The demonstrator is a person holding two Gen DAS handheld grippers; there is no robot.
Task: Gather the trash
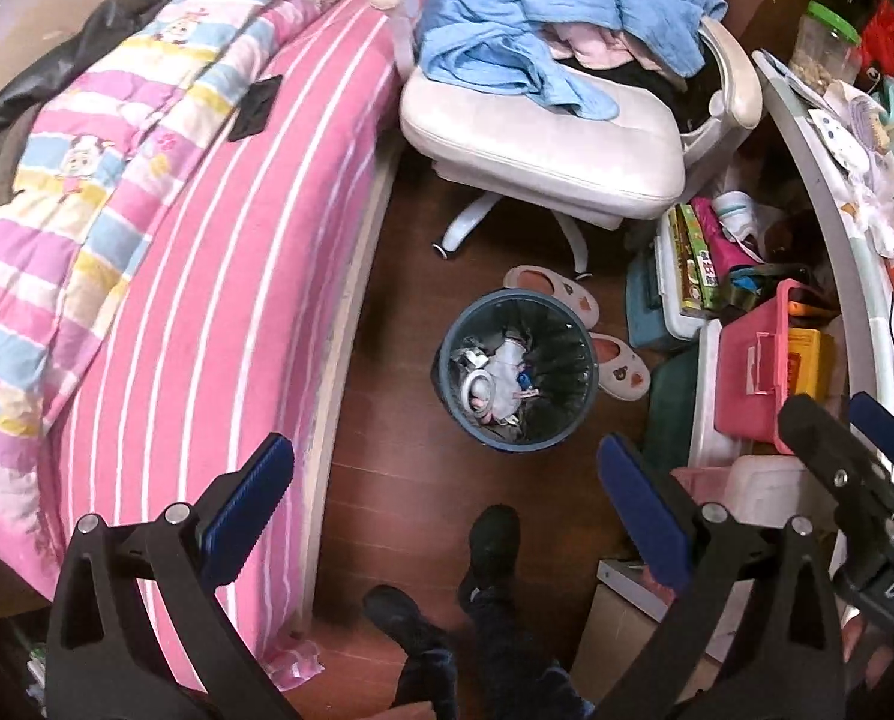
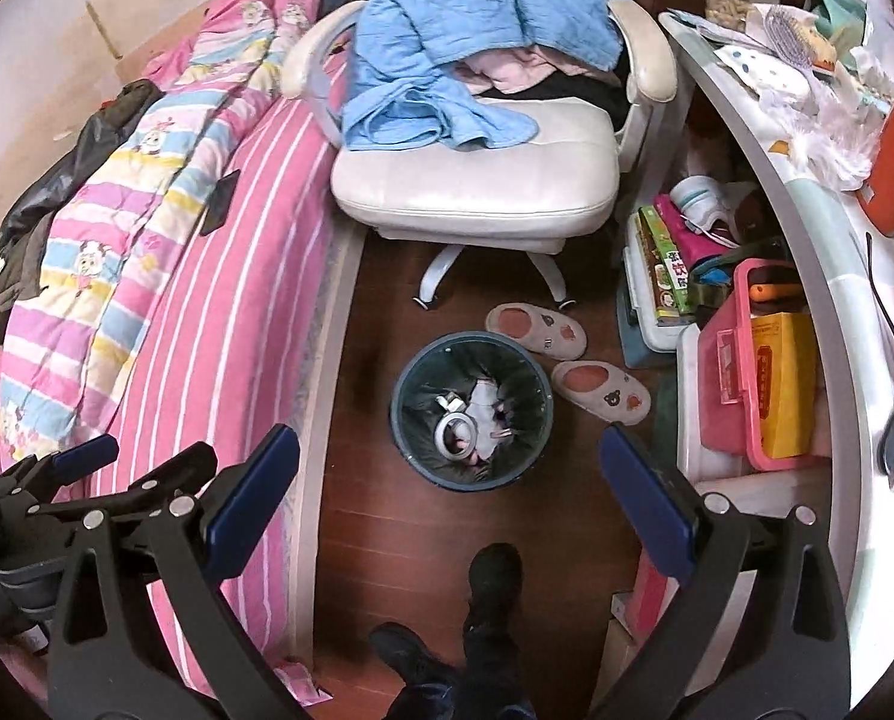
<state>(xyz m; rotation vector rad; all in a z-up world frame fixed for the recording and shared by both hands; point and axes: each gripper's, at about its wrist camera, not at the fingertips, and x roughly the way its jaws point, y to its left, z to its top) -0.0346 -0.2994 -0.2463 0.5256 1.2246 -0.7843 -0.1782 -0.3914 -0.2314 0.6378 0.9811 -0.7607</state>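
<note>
A round blue-grey trash bin (image 1: 516, 372) stands on the wooden floor between the bed and the desk, and also shows in the right wrist view (image 2: 471, 411). It holds a tape roll (image 2: 454, 433), white paper and other scraps. My left gripper (image 1: 447, 480) is open and empty, held high above the floor near the bin. My right gripper (image 2: 450, 474) is open and empty too, beside the left one. Loose paper and wrappers (image 2: 807, 90) lie on the white desk (image 2: 807, 192) at the right.
A white office chair (image 2: 477, 180) with blue clothes stands behind the bin. A pink striped bed (image 1: 207, 270) fills the left. Two slippers (image 2: 567, 354) lie by the bin. Storage boxes (image 2: 741, 372) and books crowd the floor under the desk. The person's feet (image 2: 495, 588) are below.
</note>
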